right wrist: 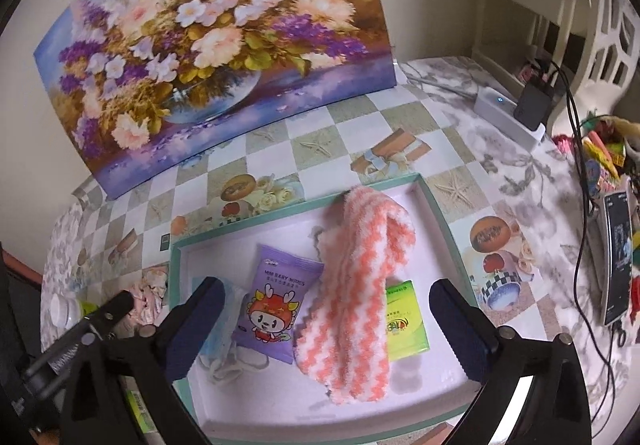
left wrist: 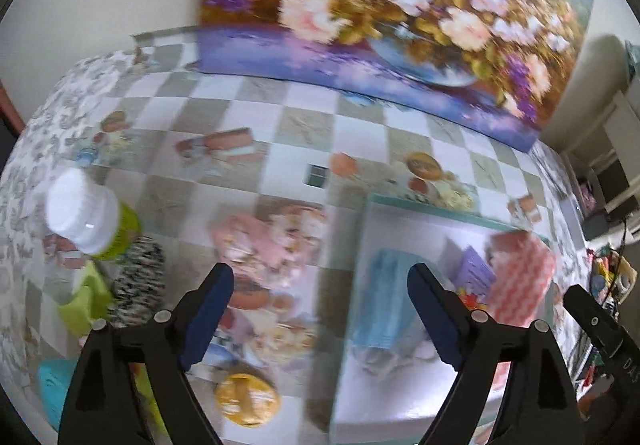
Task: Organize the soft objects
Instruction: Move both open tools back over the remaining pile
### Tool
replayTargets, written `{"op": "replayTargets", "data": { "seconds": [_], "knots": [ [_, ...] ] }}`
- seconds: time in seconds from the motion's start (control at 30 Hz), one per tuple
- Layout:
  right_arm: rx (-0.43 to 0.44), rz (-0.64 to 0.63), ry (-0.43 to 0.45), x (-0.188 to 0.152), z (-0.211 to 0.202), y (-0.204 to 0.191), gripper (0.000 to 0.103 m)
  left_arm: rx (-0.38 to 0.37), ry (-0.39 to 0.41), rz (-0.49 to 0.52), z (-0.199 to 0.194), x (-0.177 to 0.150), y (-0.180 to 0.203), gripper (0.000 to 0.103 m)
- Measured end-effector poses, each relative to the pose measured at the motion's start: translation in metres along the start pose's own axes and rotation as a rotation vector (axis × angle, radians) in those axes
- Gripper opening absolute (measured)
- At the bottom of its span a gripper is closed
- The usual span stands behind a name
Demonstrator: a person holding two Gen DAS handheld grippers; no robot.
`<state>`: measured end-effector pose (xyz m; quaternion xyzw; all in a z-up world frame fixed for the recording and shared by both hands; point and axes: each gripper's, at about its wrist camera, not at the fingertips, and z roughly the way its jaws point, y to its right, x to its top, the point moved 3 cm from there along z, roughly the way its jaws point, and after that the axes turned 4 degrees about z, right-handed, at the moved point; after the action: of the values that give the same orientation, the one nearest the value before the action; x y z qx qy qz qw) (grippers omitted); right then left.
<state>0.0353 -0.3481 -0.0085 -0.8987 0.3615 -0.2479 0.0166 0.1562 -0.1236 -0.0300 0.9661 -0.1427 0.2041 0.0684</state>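
A shallow teal-rimmed box (right wrist: pixel 178 245) with a white floor holds an orange-and-white fuzzy sock (right wrist: pixel 356 285), a purple baby wipes pack (right wrist: pixel 276 305), a green tissue pack (right wrist: pixel 406 321) and a blue face mask (right wrist: pixel 218 329). My right gripper (right wrist: pixel 326 329) is open and empty above the box. My left gripper (left wrist: pixel 320 309) is open and empty over the tablecloth at the box's left rim (left wrist: pixel 360 257). In the blurred left wrist view the sock (left wrist: pixel 520 277), wipes (left wrist: pixel 474 271) and mask (left wrist: pixel 384 301) show inside the box. A pink soft item (left wrist: pixel 260 241) lies on the table left of the box, also in the right wrist view (right wrist: pixel 150 293).
A white-capped green bottle (left wrist: pixel 86 215), a black-and-white patterned cloth (left wrist: pixel 138 285), a green item (left wrist: pixel 82 305) and a yellow round thing (left wrist: pixel 246 399) lie at the left. A flower painting (right wrist: pixel 216 45) leans on the wall behind. A phone (right wrist: pixel 618 273), cables and a charger (right wrist: pixel 532 107) lie at the right.
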Motion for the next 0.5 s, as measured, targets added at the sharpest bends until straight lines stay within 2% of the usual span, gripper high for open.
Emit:
{"op": "replayTargets", "data": {
  "seconds": [0.13,0.23,0.5],
  "knots": [
    [-0.019,-0.030,-0.009,-0.004,-0.001,-0.010,0.103,0.053,-0.008,-0.009,-0.010,-0.001,-0.022,0.091],
    [-0.023,-0.055,-0.018,-0.009,-0.004,-0.022,0.103,0.064,-0.019,-0.027,-0.019,-0.003,-0.043,0.091],
    [0.062,-0.188,-0.033,-0.035,-0.011,-0.087,0.103,0.145,-0.003,-0.130,-0.057,-0.015,-0.124,0.091]
  ]
}}
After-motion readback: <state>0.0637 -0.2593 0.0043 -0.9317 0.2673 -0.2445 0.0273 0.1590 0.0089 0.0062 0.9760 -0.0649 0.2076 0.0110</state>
